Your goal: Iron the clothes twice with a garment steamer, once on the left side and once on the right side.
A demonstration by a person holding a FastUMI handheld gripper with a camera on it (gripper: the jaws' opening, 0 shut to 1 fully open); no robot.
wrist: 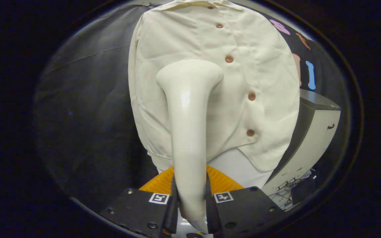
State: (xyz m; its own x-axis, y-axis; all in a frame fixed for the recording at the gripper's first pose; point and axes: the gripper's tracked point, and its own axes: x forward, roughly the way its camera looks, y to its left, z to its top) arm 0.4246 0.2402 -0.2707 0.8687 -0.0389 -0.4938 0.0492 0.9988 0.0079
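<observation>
Black booth wall behind, cream shirt (243, 109) hanging, gripper (190, 201) clamped on steamer (189, 132) handle, head pressing the panel just left of the buttons (229, 59), so one side looks underway, other side probably remaining.

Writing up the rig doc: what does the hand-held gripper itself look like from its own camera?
The hand-held gripper shows as two flat, blocky dark plates, each fastened with small screws. Each plate carries a square black-and-white tag near its inner edge. A ribbed orange part sits just beyond the plates. The fingers are narrow upright strips.
</observation>
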